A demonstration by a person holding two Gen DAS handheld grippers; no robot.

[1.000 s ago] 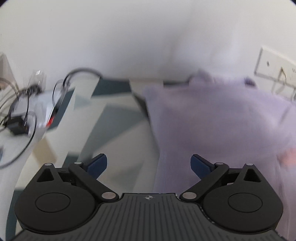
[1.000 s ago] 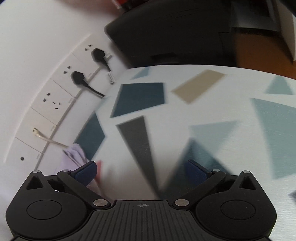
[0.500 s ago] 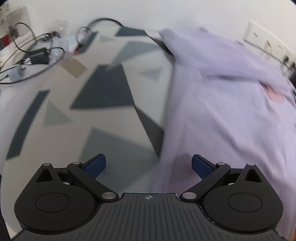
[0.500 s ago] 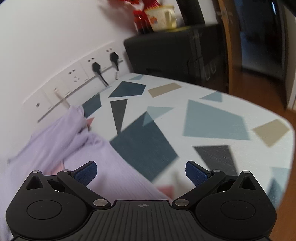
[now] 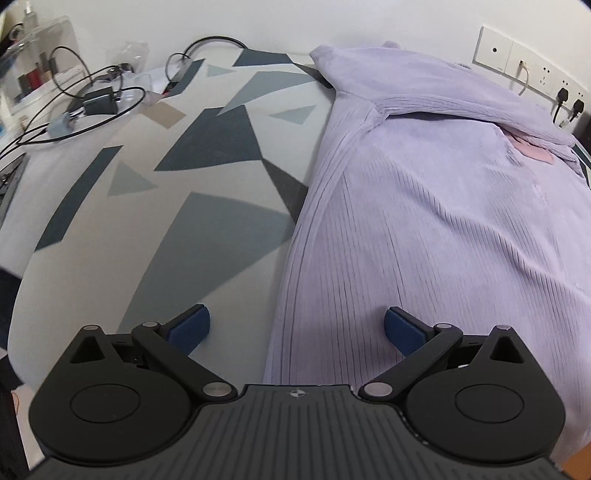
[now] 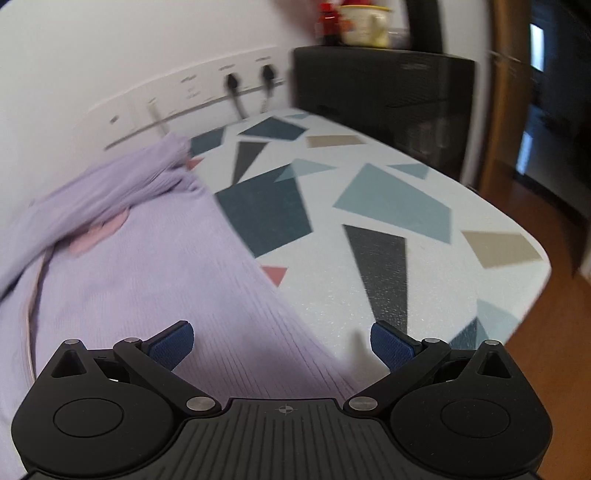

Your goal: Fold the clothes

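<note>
While one lilac garment [image 5: 424,221] lies flat, left tongs [image 5: 297,328], right tongs [image 6: 282,345] both spread.

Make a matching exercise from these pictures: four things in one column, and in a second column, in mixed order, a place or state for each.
Things:
1. lilac ribbed garment
2. black coiled cables
3. cream mug
4. left gripper

Places or states:
A. on top of the black cabinet
B. open, holding nothing
C. at the far left edge of the patterned table
D. spread flat on the table

Pairs: 1-D, 2-C, 3-A, 4-B
</note>
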